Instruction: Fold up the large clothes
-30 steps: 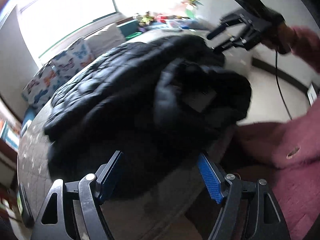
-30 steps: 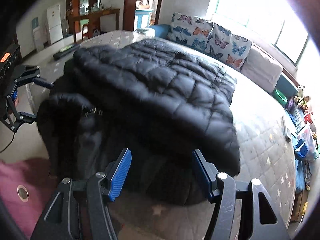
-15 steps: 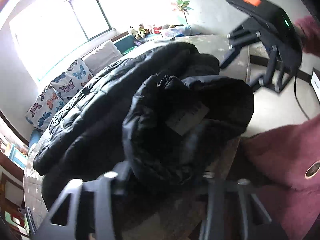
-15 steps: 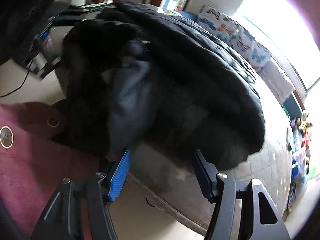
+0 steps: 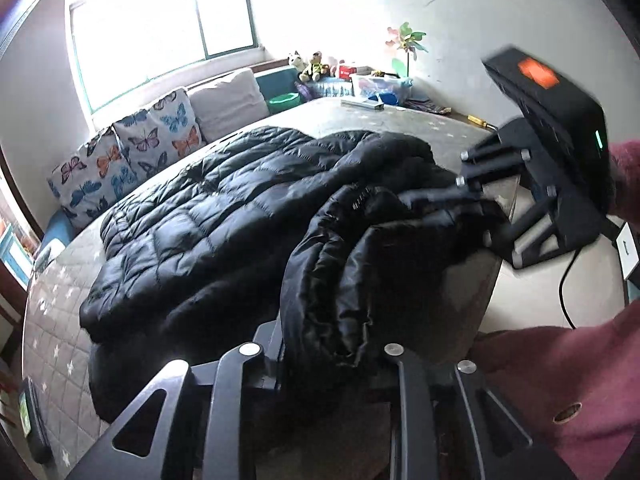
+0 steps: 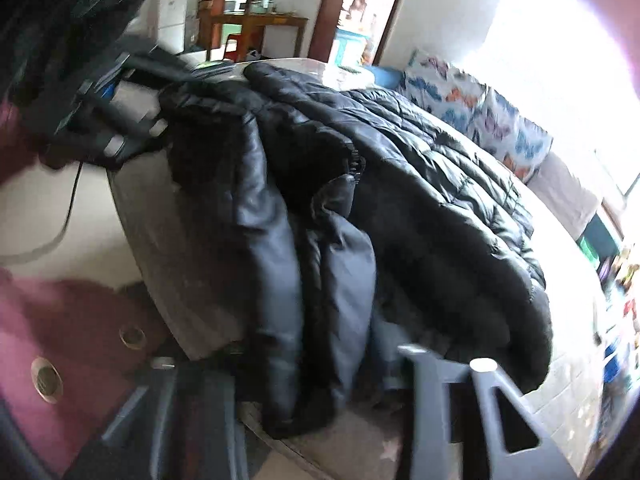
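Both claws now clamped on jacket point(image 5: 224, 216) edge.

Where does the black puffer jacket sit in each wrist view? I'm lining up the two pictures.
Left wrist: black puffer jacket fills the centre, its near edge between the left tool's fingers.
Right wrist: it runs from centre to right, over the mattress edge.
Shared landmark: butterfly cushions, behind the jacket in both.

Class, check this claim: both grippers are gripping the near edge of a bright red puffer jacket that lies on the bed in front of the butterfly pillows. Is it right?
The colour is wrong. The puffer jacket is black, not red, as the left wrist view shows. The rest stands: the left gripper and right gripper grip its near edge, on the bed in front of the butterfly pillows.
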`<state>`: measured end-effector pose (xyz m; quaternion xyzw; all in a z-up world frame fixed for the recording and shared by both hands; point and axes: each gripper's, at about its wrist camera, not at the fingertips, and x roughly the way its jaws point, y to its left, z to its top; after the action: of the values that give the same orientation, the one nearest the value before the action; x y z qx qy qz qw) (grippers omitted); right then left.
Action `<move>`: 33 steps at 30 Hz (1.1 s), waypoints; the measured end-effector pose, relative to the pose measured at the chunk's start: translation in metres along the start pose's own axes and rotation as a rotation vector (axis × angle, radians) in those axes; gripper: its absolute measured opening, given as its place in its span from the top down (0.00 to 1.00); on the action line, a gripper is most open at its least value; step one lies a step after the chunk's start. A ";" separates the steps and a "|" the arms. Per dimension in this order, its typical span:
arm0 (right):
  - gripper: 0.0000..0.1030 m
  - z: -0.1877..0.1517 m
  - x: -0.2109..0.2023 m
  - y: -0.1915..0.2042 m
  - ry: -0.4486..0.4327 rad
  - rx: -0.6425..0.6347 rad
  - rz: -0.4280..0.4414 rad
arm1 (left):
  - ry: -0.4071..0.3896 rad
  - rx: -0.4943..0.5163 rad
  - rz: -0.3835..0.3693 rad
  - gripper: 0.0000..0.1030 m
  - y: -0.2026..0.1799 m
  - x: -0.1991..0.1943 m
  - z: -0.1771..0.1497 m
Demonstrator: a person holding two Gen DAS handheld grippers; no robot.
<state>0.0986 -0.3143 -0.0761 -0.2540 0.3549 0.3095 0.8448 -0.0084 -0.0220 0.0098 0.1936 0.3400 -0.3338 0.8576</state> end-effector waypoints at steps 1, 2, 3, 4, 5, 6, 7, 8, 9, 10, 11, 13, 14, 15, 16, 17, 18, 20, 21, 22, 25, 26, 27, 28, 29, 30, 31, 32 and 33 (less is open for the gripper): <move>0.73 0.005 -0.002 -0.005 -0.007 0.027 0.010 | -0.001 0.001 0.008 0.56 -0.001 -0.001 -0.002; 0.74 0.010 -0.006 -0.011 -0.021 0.060 0.023 | -0.008 0.012 0.035 0.38 0.000 -0.007 -0.007; 0.75 0.014 -0.009 -0.017 -0.026 0.084 0.035 | -0.016 0.020 0.059 0.23 0.002 -0.011 -0.008; 0.76 0.021 -0.015 -0.025 -0.041 0.129 0.053 | -0.035 0.035 0.099 0.19 0.003 -0.019 -0.015; 0.76 0.025 -0.019 -0.031 -0.052 0.156 0.068 | -0.047 0.045 0.127 0.16 0.005 -0.026 -0.022; 0.77 0.029 -0.022 -0.034 -0.062 0.176 0.076 | -0.045 0.049 0.144 0.16 0.007 -0.030 -0.026; 0.77 0.032 -0.026 -0.038 -0.074 0.192 0.080 | -0.037 0.052 0.164 0.15 0.008 -0.033 -0.031; 0.78 0.038 -0.030 -0.044 -0.088 0.212 0.088 | -0.023 0.057 0.204 0.12 0.010 -0.032 -0.037; 0.78 0.043 -0.034 -0.049 -0.099 0.228 0.093 | -0.015 0.062 0.244 0.11 0.012 -0.031 -0.043; 0.78 0.043 -0.036 -0.050 -0.106 0.237 0.095 | -0.008 0.065 0.275 0.11 0.014 -0.029 -0.047; 0.78 0.049 -0.038 -0.056 -0.121 0.247 0.097 | -0.001 0.065 0.294 0.12 0.015 -0.025 -0.049; 0.79 0.054 -0.041 -0.060 -0.137 0.247 0.085 | 0.014 0.081 0.350 0.12 0.019 -0.016 -0.053; 0.79 0.057 -0.043 -0.061 -0.145 0.249 0.080 | 0.010 0.094 0.370 0.12 0.019 -0.014 -0.056; 0.79 0.054 -0.044 -0.063 -0.148 0.250 0.079 | 0.008 0.116 0.398 0.14 0.019 -0.010 -0.057; 0.79 0.050 -0.046 -0.061 -0.150 0.250 0.076 | 0.004 0.137 0.421 0.17 0.020 -0.007 -0.058; 0.79 0.050 -0.047 -0.060 -0.150 0.250 0.075 | 0.000 0.151 0.430 0.28 0.020 -0.004 -0.058; 0.79 0.047 -0.045 -0.057 -0.149 0.248 0.074 | -0.007 0.163 0.431 0.38 0.020 -0.005 -0.059; 0.80 0.046 -0.045 -0.056 -0.151 0.244 0.068 | -0.034 0.158 0.437 0.50 0.019 -0.010 -0.060; 0.80 0.046 -0.041 -0.055 -0.153 0.242 0.065 | -0.038 0.155 0.435 0.55 0.019 -0.014 -0.059; 0.81 0.043 -0.043 -0.053 -0.160 0.241 0.061 | -0.045 0.149 0.435 0.56 0.017 -0.019 -0.062; 0.82 0.031 -0.051 -0.041 -0.178 0.234 0.058 | -0.049 0.147 0.439 0.60 0.007 -0.030 -0.071; 0.82 0.028 -0.055 -0.038 -0.185 0.227 0.061 | -0.055 0.150 0.443 0.61 0.003 -0.033 -0.073; 0.82 0.026 -0.059 -0.034 -0.191 0.216 0.059 | -0.058 0.149 0.443 0.61 -0.001 -0.034 -0.073; 0.82 0.023 -0.063 -0.030 -0.197 0.204 0.055 | -0.063 0.139 0.435 0.61 -0.005 -0.041 -0.077; 0.82 0.021 -0.065 -0.027 -0.200 0.198 0.055 | -0.068 0.127 0.428 0.61 -0.009 -0.047 -0.079; 0.82 0.019 -0.070 -0.024 -0.201 0.191 0.059 | -0.071 0.118 0.421 0.61 -0.005 -0.050 -0.082; 0.82 0.016 -0.075 -0.020 -0.202 0.185 0.065 | -0.079 0.110 0.410 0.61 -0.012 -0.061 -0.088; 0.82 0.014 -0.080 -0.018 -0.201 0.182 0.070 | -0.084 0.108 0.408 0.61 -0.015 -0.072 -0.093; 0.82 0.012 -0.084 -0.015 -0.199 0.179 0.078 | -0.091 0.105 0.400 0.61 -0.021 -0.083 -0.098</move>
<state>0.0682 -0.3457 -0.0021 -0.1319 0.3051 0.3328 0.8825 -0.1135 0.0546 -0.0011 0.2865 0.2376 -0.1827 0.9100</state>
